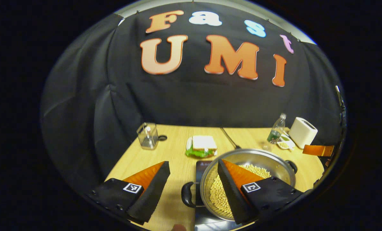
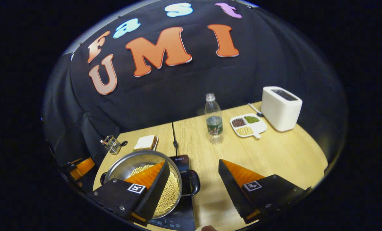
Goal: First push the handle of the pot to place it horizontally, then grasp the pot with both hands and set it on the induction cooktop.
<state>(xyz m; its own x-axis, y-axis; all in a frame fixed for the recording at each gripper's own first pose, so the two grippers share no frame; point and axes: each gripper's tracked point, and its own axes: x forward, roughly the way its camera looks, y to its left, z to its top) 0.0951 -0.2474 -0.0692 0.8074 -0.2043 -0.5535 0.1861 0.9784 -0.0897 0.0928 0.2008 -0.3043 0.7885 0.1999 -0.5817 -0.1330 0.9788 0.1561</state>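
Wooden table (image 2: 274, 154), two boards meeting at one seam, is backing onto black cloth.

One pot (image 1: 255, 157), steel, is sitting on one cooktop (image 1: 201, 165) near the front edge; it is holding a layer of pale beans (image 1: 218, 192). Two black handles are sticking out sideways: one (image 1: 187, 194) between the left gripper's fingers, one (image 2: 192, 183) between the right gripper's fingers.

Left gripper (image 1: 194, 189) is standing wide open, one finger over bare table, the other over the pot's inside; it is gripping nothing. Right gripper (image 2: 194, 189) is likewise spread wide, one finger over the beans, the other over bare table; it is gripping nothing. Each gripper is straddling the pot's wall and the handle on its side.

Behind the pot:
- one sandwich (image 1: 203, 144) with green leaf, lying on a plate;
- one clear holder (image 1: 147, 136), square, at the far left corner;
- one water bottle (image 2: 214, 120), upright, label round its middle;
- one white tray (image 2: 248, 125) with three compartments, each holding a different grain, just beside the toaster;
- one white toaster (image 2: 280, 107) at the far right;
- one dark cord (image 2: 175, 134) running along the seam to the cooktop.
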